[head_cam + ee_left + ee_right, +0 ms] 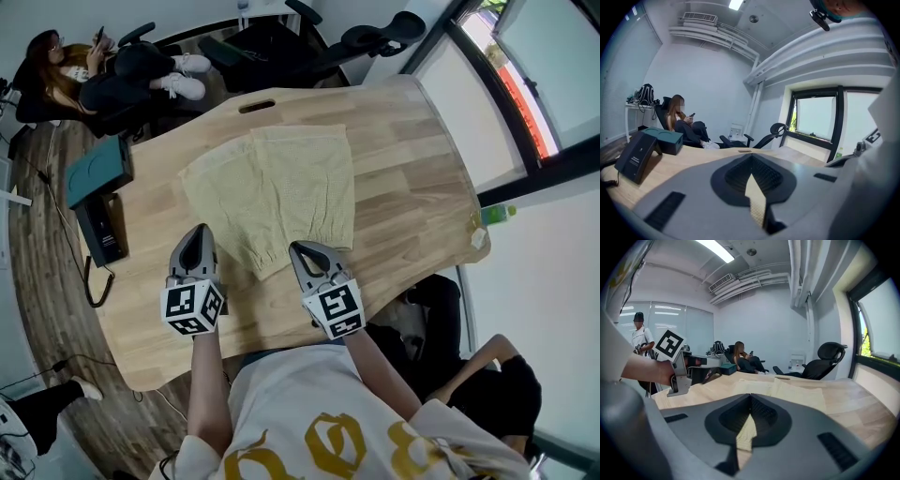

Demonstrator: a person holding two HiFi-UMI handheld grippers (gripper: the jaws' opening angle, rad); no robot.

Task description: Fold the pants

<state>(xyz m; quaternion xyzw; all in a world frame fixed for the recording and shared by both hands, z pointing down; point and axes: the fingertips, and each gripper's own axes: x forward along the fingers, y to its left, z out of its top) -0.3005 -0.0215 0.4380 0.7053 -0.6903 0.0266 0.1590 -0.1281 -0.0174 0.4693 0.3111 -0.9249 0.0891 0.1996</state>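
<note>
Pale yellow-green pants (281, 187) lie flat on the wooden table (403, 178), with their gathered ends toward me. My left gripper (199, 231) hovers over bare wood just left of the cloth's near edge, its jaws shut and empty. My right gripper (298, 247) is at the near edge of the pants, between the two gathered ends, also shut; whether it touches the cloth I cannot tell. The right gripper view shows the pants (787, 392) spread beyond the closed right gripper (750, 399). In the left gripper view the left gripper (751, 161) has only table ahead of it.
A teal box (98, 171) and a black device (101, 228) with a cable sit at the table's left edge. A person sits in a chair (103, 70) beyond the far left corner. Office chairs (366, 42) stand at the far side. A green bottle (497, 214) is by the right edge.
</note>
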